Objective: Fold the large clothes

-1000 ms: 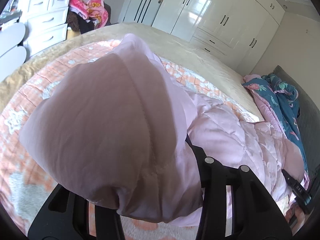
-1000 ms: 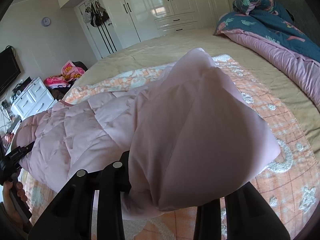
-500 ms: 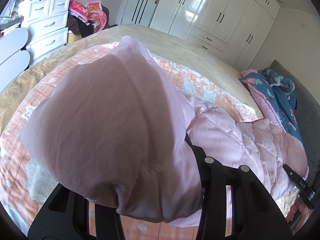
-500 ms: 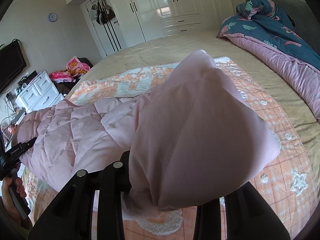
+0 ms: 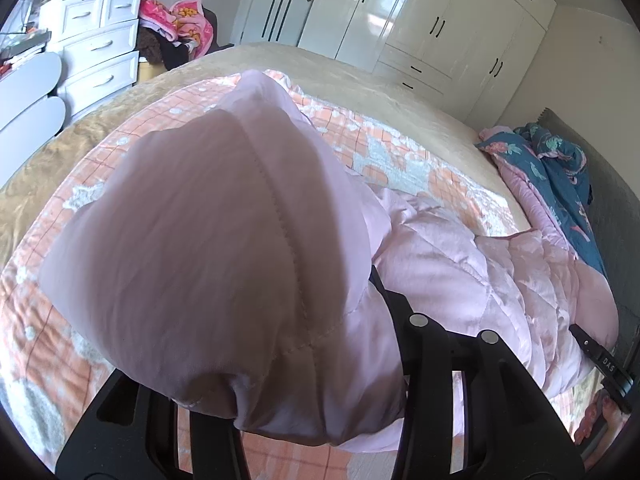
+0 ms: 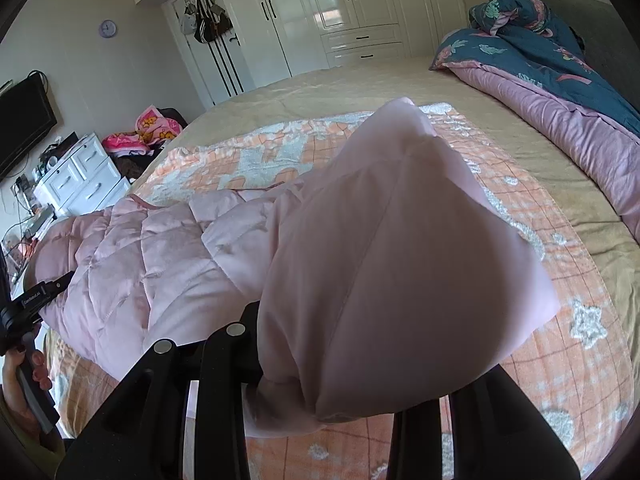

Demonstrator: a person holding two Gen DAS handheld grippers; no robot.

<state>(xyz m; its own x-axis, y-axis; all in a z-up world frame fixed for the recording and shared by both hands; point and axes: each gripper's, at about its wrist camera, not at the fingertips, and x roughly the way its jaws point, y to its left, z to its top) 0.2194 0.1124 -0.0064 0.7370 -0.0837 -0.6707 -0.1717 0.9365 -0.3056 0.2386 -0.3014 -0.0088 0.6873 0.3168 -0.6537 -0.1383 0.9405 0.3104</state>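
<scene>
Since a second ago both cameras have swung a little, so more of the wardrobes and headboard shows, while the pink quilted jacket (image 5: 472,276) keeps hanging between the two tools just as before. Its smooth pale end drapes over the left gripper (image 5: 280,412), whose black fingers (image 5: 404,320) are closed on a bunched fold of the fabric; the fingertips themselves are buried in cloth, so the exact bite is hard to see. At the other end the right gripper (image 6: 320,404) is likewise clamped on the jacket (image 6: 152,256), with another smooth flap spilling over its fingers (image 6: 224,356). The quilted middle sags between them, just above or resting on the orange checked blanket (image 5: 400,148) with white star shapes.

That blanket (image 6: 580,360) lies over a tan bedspread (image 6: 360,88) covering the wide bed. A navy floral duvet (image 6: 532,32) with a mauve lining is heaped by the grey headboard (image 5: 608,200). Glossy white wardrobes (image 5: 440,24) fill the far wall, bags (image 6: 206,18) hang on a door, a white chest of drawers (image 5: 96,52) stands beside a pile of bright pink clothes (image 5: 180,20), and a round clock (image 6: 107,28) and a dark television (image 6: 20,124) are on the wall.
</scene>
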